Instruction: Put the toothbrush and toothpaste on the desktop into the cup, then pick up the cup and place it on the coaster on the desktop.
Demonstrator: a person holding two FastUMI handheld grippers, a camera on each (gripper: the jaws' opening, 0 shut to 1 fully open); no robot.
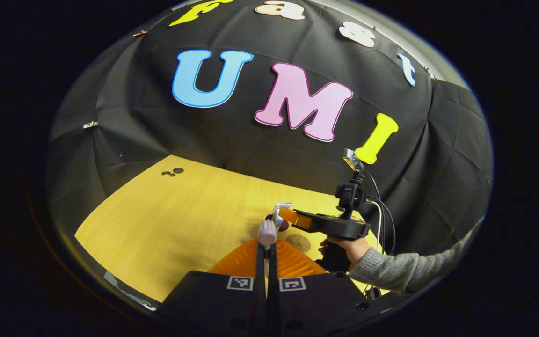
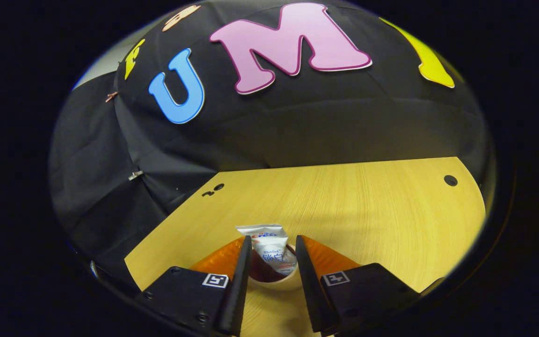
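Our left tongs (image 1: 266,243) grip the toothbrush (image 1: 267,231) near the cup (image 2: 269,276), the right tongs (image 2: 272,255) gape around the toothpaste (image 2: 269,245) standing in it mid-bench; coaster (image 1: 298,242) awaits.

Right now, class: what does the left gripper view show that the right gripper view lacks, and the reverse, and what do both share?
Left gripper view: the left gripper shut on the toothbrush, the coaster, and a hand holding the right gripper. Right gripper view: that gripper's open fingers either side of the toothpaste, and a hole in the table. Both: toothpaste standing in the cup, on the table.
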